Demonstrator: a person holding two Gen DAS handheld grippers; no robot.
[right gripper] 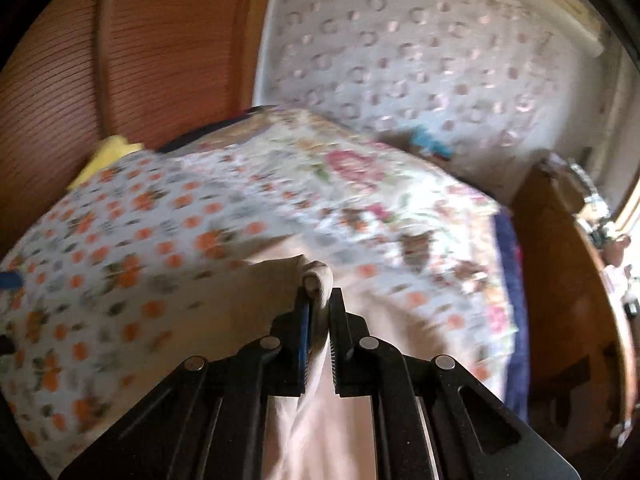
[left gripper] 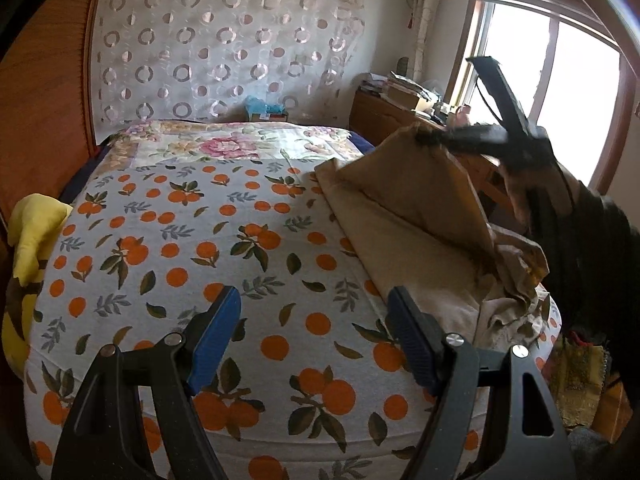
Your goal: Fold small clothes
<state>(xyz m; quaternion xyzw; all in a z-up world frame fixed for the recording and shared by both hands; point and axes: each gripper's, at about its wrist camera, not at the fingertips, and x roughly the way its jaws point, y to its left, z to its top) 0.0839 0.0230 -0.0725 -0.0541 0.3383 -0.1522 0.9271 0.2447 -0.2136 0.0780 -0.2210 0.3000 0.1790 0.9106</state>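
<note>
A beige garment [left gripper: 404,216] lies on the right side of the bed, one flap lifted off the bedspread. My right gripper [left gripper: 430,138] is shut on the top corner of that flap and holds it up in the air. In the blurred right wrist view the right gripper [right gripper: 319,300] pinches a fold of the beige garment [right gripper: 320,276] between its pads. My left gripper [left gripper: 316,320] is open and empty, hovering over the orange-print bedspread [left gripper: 192,240], with its right finger [left gripper: 414,340] beside the garment's near crumpled end.
A yellow soft toy [left gripper: 32,232] lies at the bed's left edge by the wooden headboard [left gripper: 44,100]. A cluttered wooden desk [left gripper: 388,112] stands under the window at the right. A blue box [left gripper: 264,110] sits behind the bed.
</note>
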